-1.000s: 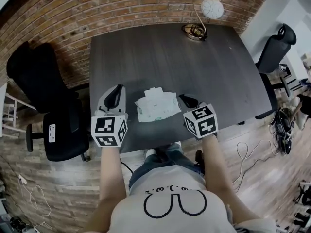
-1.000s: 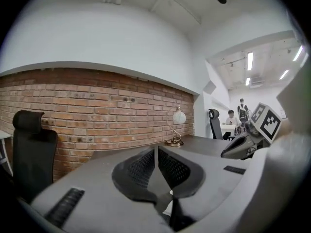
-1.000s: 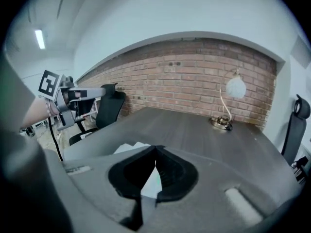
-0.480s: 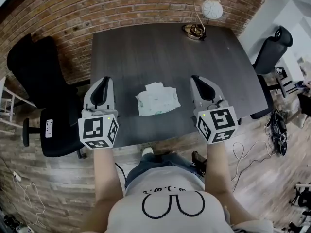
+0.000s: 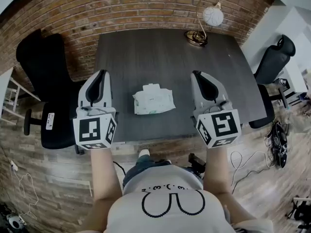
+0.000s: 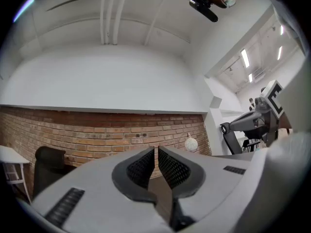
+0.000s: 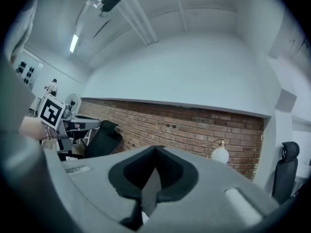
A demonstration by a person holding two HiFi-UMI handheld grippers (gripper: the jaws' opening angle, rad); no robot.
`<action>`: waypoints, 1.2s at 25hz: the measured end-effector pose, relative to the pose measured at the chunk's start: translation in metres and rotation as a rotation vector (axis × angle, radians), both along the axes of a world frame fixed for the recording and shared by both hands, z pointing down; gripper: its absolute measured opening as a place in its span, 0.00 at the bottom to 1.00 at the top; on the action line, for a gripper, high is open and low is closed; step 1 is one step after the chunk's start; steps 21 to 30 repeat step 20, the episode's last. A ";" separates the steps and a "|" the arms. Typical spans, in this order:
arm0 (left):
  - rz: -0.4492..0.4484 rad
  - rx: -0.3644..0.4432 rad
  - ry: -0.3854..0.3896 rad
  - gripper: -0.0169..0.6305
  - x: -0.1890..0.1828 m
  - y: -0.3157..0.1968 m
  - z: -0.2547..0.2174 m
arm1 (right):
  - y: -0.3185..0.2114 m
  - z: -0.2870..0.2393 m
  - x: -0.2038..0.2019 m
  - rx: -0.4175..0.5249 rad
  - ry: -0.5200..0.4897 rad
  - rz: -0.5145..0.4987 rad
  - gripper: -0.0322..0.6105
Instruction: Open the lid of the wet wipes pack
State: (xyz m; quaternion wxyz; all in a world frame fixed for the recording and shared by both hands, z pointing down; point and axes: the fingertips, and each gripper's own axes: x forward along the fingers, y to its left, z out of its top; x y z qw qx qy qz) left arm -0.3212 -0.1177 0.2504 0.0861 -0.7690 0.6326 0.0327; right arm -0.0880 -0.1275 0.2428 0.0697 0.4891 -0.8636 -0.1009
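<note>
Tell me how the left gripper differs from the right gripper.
The left gripper hangs by the table's left edge; the right gripper hangs over its right part. The left gripper points straight ahead; the right gripper angles slightly inward. Both are closed, empty, flanking the wet wipes pack.

The table (image 5: 160, 57) looks matt wood-grain, the wipes pack (image 5: 153, 101) soft plastic.
</note>
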 end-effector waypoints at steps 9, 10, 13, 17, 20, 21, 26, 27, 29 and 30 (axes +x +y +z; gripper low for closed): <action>-0.013 0.048 -0.041 0.06 0.019 0.027 -0.023 | 0.016 -0.017 0.006 0.055 -0.014 -0.033 0.05; -0.015 0.050 -0.044 0.06 0.021 0.029 -0.024 | 0.017 -0.017 0.006 0.058 -0.012 -0.036 0.05; -0.023 0.055 -0.050 0.06 0.024 0.033 -0.026 | 0.019 -0.018 0.009 0.062 -0.016 -0.041 0.05; -0.027 0.057 -0.051 0.06 0.028 0.034 -0.027 | 0.019 -0.016 0.013 0.057 -0.016 -0.049 0.05; -0.028 0.048 -0.056 0.06 0.031 0.033 -0.025 | 0.017 -0.014 0.017 0.045 -0.020 -0.048 0.05; -0.028 0.048 -0.056 0.06 0.031 0.033 -0.025 | 0.017 -0.014 0.017 0.045 -0.020 -0.048 0.05; -0.028 0.048 -0.056 0.06 0.031 0.033 -0.025 | 0.017 -0.014 0.017 0.045 -0.020 -0.048 0.05; -0.028 0.048 -0.056 0.06 0.031 0.033 -0.025 | 0.017 -0.014 0.017 0.045 -0.020 -0.048 0.05; -0.028 0.048 -0.056 0.06 0.031 0.033 -0.025 | 0.017 -0.014 0.017 0.045 -0.020 -0.048 0.05; -0.028 0.048 -0.056 0.06 0.031 0.033 -0.025 | 0.017 -0.014 0.017 0.045 -0.020 -0.048 0.05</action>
